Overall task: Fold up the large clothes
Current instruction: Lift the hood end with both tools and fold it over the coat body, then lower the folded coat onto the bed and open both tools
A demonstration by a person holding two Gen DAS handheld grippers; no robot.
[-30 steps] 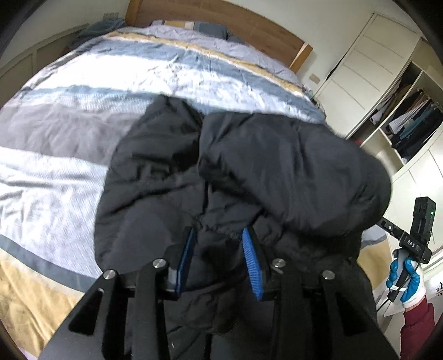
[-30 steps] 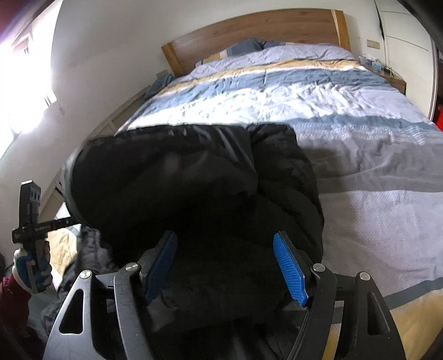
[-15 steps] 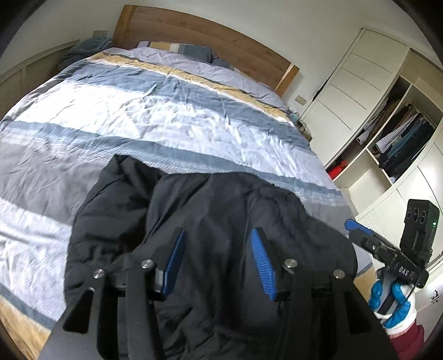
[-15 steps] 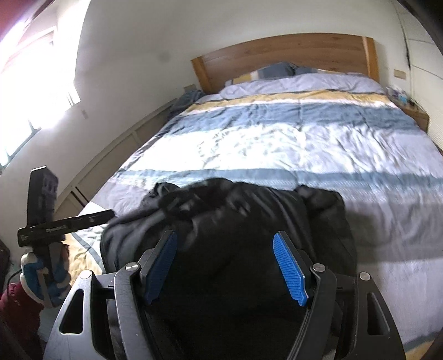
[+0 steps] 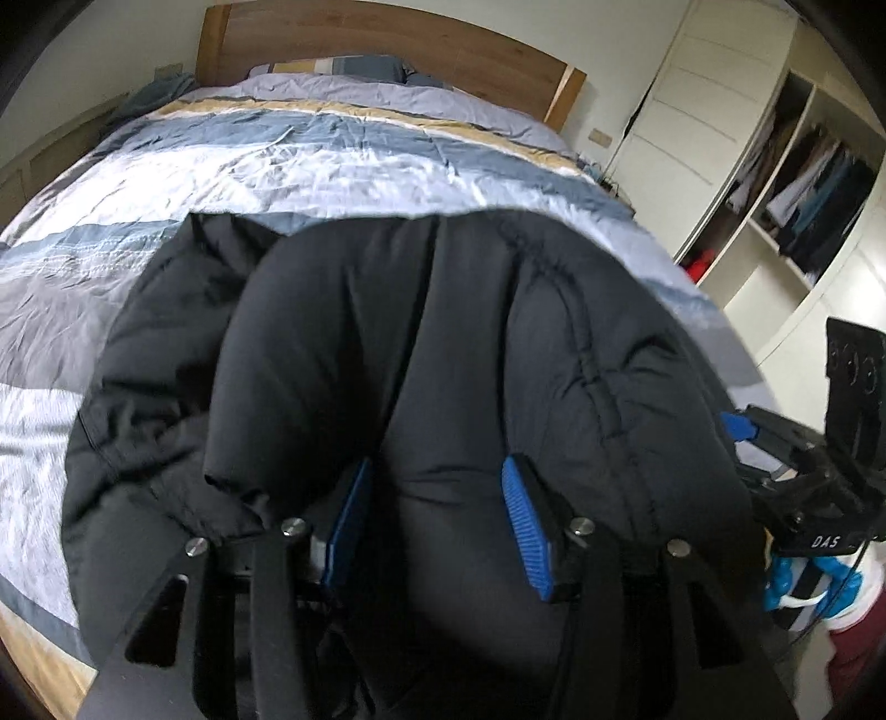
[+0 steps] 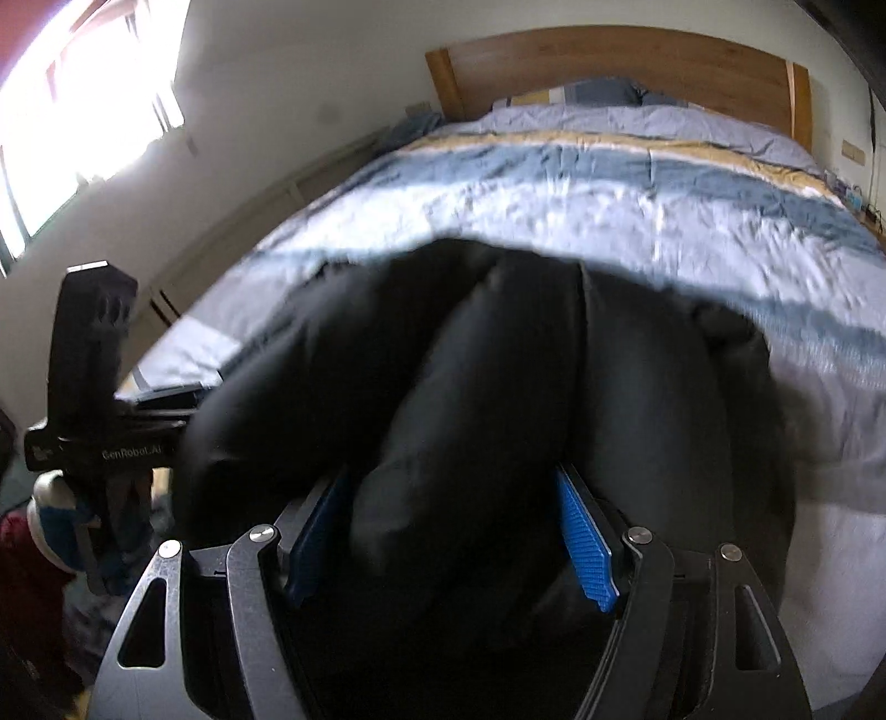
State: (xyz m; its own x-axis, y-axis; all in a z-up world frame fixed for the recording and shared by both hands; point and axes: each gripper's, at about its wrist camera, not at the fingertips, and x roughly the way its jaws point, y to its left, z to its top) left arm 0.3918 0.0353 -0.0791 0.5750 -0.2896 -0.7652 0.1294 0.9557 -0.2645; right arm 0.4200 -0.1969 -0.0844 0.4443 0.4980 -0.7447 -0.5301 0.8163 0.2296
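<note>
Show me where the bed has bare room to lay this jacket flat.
Free: the striped duvet between the black jacket and the headboard. Crowded: the near edge, where the jacket bunches up.

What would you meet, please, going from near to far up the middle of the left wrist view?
Left gripper, its blue pads either side of a puffy fold → black padded jacket → striped duvet → pillow → wooden headboard.
</note>
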